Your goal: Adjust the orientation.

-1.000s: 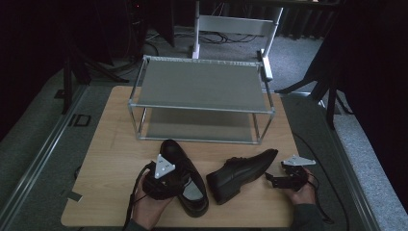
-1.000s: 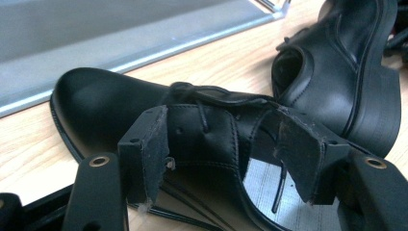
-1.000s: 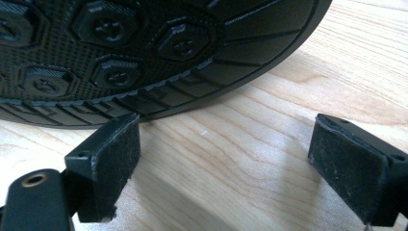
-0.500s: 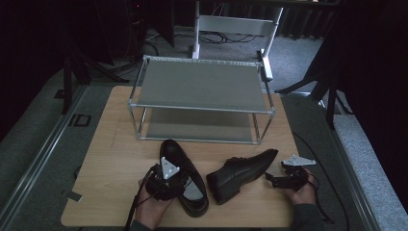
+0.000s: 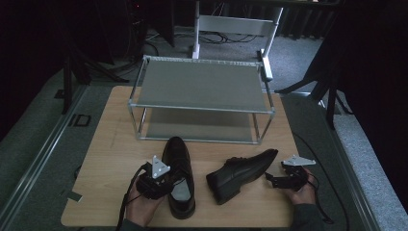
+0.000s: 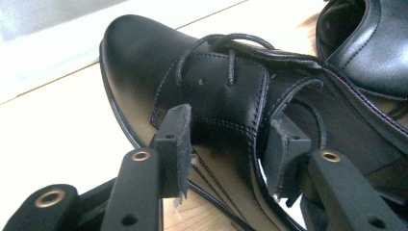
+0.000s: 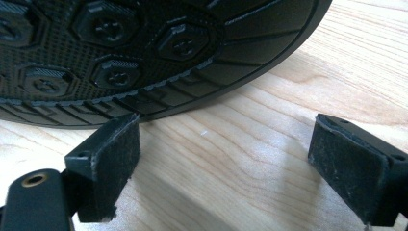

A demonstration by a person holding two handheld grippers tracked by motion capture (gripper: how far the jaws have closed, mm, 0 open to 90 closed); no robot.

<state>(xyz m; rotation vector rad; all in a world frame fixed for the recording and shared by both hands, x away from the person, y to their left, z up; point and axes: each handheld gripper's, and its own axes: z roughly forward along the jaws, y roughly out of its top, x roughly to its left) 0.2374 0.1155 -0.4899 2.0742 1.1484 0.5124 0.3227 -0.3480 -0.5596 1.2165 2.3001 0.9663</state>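
Near table edge: two black shoes lie on the wooden table (image 5: 110, 144), in front of a two-shelf metal rack (image 5: 202, 86).
Left shoe (image 5: 179, 175): upright, toe toward the rack, close to the person's edge of the table.
Left tongs (image 6: 226, 144): jaws have just been closing around the shoe's laced flap, one pad outside the leather, the other inside the opening; the leather sits between them, but I cannot tell whether the pads are pressing on it yet.
Right shoe (image 5: 240, 173): tipped on its side, sole (image 7: 144, 53) facing the right tongs.
Right tongs (image 7: 226, 159): jaws spread wide, nothing between them, resting just beside the sole's edge.
Step in hand: by my reading, taking hold of the left shoe to lift it to the rack.
Doing it well: clamp the full flap rather than the lace (image 6: 226, 53), get both pads flat on leather, then lift level so the toe doesn't swing down.
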